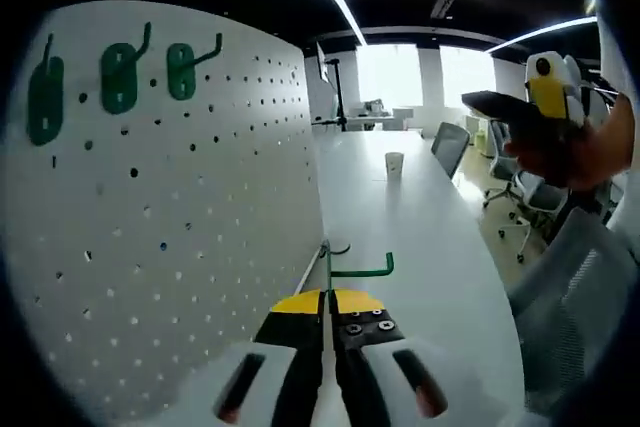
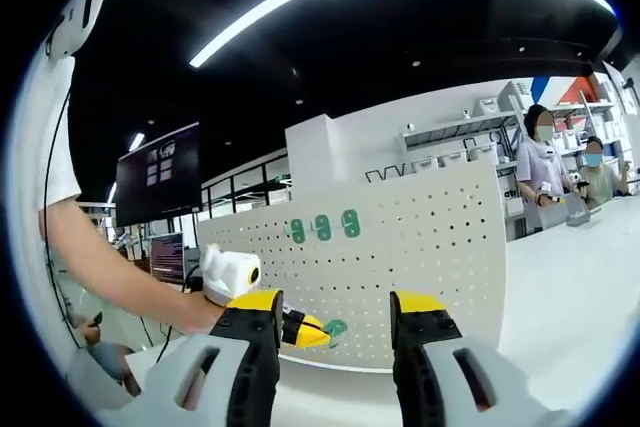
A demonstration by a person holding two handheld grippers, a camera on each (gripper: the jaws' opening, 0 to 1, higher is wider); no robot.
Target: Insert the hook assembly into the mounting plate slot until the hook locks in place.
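A white pegboard (image 1: 180, 207) stands upright on the table, with three green hooks (image 1: 118, 77) mounted along its top. In the left gripper view my left gripper (image 1: 327, 299) is shut on a green hook assembly (image 1: 362, 269), whose bent arm sticks out to the right near the board's lower edge. A hand holds my right gripper (image 1: 545, 97) well away from the board. In the right gripper view my right gripper (image 2: 337, 305) is open and empty, facing the pegboard (image 2: 420, 247) and its three hooks (image 2: 322, 227). The left gripper (image 2: 285, 327) holds the green hook (image 2: 334, 328) low in front of the board.
A long white table (image 1: 430, 247) runs beside the pegboard with a paper cup (image 1: 394, 163) farther along. Office chairs (image 1: 450, 147) line the table's side. A dark monitor (image 2: 158, 175) and two people (image 2: 545, 172) are in the background.
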